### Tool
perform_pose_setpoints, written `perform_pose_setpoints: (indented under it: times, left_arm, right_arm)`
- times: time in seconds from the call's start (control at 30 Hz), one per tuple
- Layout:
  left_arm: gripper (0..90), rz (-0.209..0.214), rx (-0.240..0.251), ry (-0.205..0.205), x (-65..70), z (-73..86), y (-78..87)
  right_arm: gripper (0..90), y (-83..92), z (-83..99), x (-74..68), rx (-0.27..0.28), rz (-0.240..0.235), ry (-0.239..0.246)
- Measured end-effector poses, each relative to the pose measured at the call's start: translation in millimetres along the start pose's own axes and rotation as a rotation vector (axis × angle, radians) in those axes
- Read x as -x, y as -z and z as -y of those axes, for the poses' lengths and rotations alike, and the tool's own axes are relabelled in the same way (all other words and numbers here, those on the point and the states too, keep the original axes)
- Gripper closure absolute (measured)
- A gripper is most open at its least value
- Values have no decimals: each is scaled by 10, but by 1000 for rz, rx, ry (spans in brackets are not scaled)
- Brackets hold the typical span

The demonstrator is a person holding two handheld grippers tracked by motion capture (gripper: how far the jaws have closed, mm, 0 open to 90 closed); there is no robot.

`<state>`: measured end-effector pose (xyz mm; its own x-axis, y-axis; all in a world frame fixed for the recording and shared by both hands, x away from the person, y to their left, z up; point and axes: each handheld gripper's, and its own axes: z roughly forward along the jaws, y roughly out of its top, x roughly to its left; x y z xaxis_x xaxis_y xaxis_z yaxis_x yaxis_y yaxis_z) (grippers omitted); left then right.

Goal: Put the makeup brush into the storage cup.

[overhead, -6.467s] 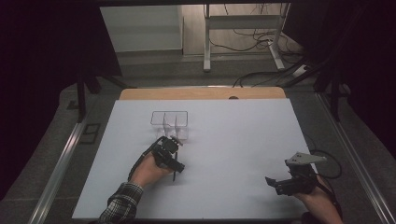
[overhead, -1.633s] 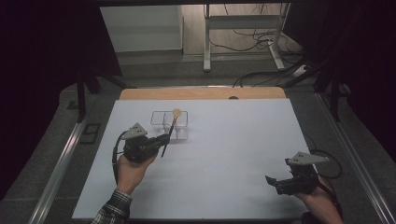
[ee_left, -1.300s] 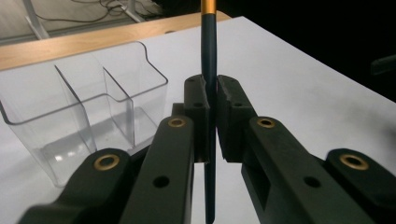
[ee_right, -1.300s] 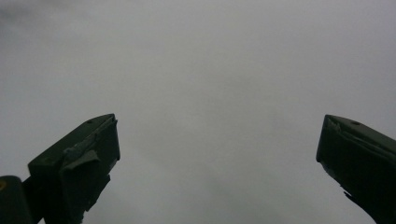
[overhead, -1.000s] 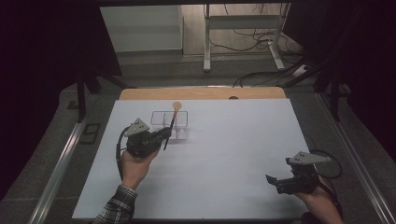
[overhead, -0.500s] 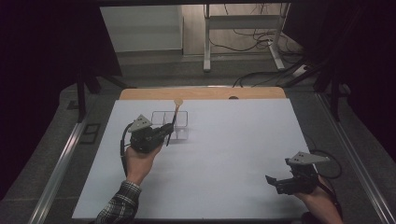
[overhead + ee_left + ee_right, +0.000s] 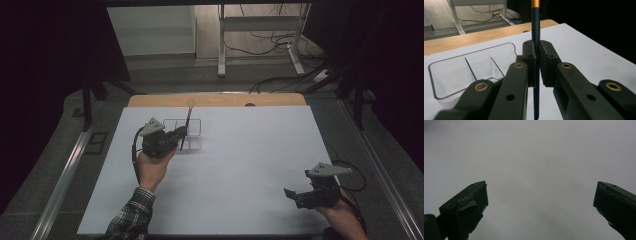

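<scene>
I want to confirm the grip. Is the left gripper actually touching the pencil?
Touching. The left gripper view shows the left gripper with both pads pressed against the dark pencil, no gap either side.

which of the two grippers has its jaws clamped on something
The left gripper, beside the clear divided tray: its jaws are shut on a thin dark pen with an orange band. The right gripper rests with jaws wide apart, nothing between them.

Clear glossy plastic tray [image 7: 461, 72], matt jaws
</scene>
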<state>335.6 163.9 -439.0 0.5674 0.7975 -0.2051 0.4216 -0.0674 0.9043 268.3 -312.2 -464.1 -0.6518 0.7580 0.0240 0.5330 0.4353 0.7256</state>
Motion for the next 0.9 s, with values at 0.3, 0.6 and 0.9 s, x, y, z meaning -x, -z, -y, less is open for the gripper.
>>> perform_pose_setpoints:
  times: [0.3, 0.6, 0.9]
  left_arm:
    - [838, -12, 20, 13, -55, -45, -64]
    - [838, -21, 31, 16, -85, -87, -128]
    - [838, -16, 33, 23, -123, -134, -206]
  right_arm:
    - [0, -4, 1, -4, -5, -2, 0]
    - [0, -1, 1, 0, -2, -1, -2]
    - [0, -3, 2, 0, -3, -2, -1]
